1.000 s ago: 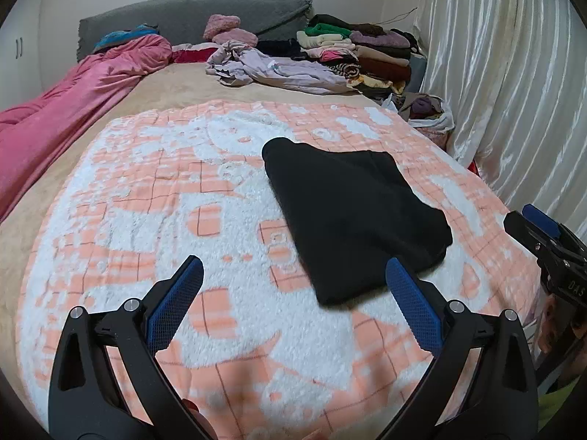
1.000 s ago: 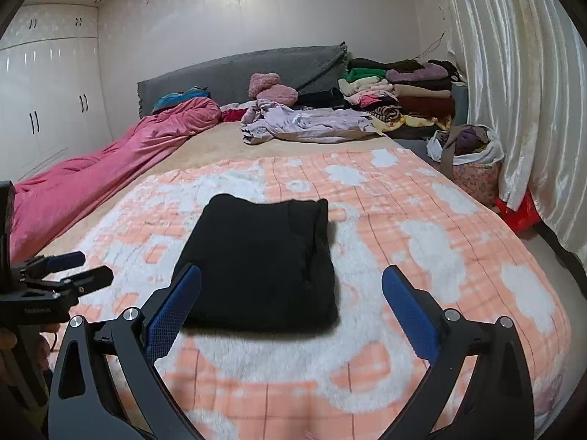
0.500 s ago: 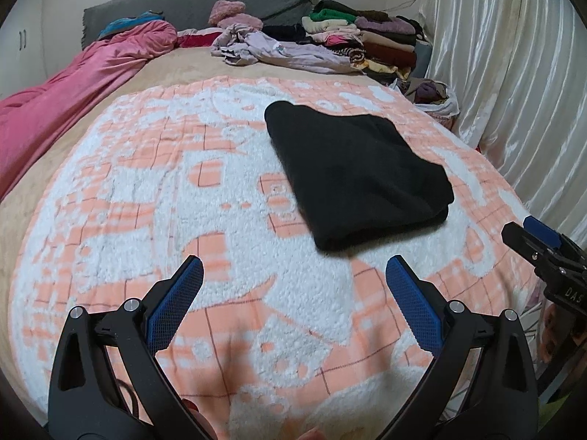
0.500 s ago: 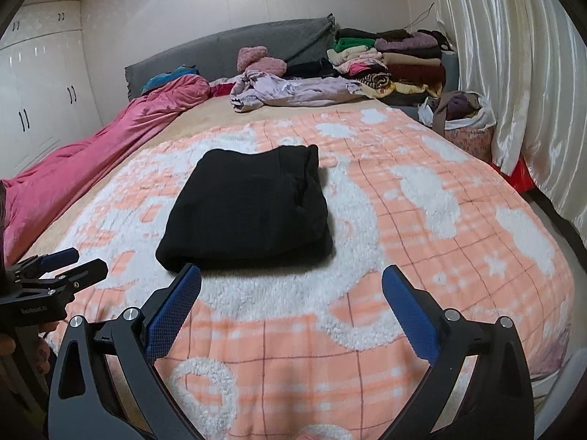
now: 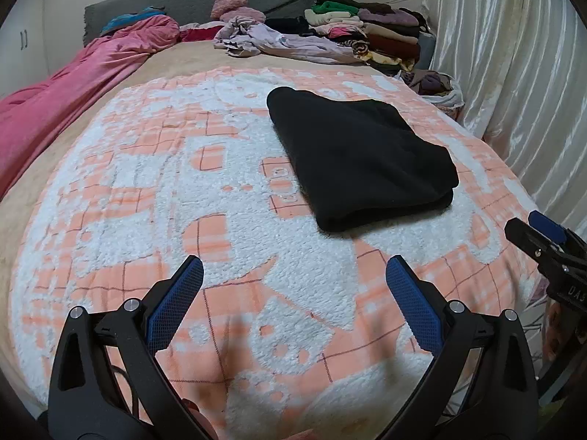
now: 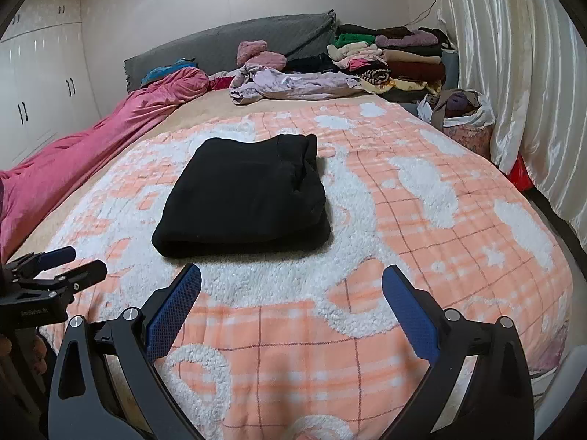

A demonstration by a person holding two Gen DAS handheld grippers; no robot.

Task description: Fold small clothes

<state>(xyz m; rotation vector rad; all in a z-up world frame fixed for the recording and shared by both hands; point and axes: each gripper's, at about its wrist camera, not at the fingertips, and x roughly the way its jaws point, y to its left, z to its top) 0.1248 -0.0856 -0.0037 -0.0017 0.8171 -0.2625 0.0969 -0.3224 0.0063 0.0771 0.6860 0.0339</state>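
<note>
Bed covered by orange-and-white blanket (image 5: 256,220). Black folded cloth (image 6: 245,198) laid flat in middle of blanket (touched by nothing). Left gripper (image 5: 293,275) held wide open, empty. Right gripper (image 6: 291,282) held wide open, empty.

Bedroom: wide bed under an orange-and-white checked blanket (image 6: 422,220), grey headboard (image 6: 234,42) against a pale wall; pink duvet (image 6: 84,146) bunched along one side — white built-in wardrobe (image 6: 33,84) beyond; white satin curtains (image 6: 513,58) opposite — soft indoor light.
</note>
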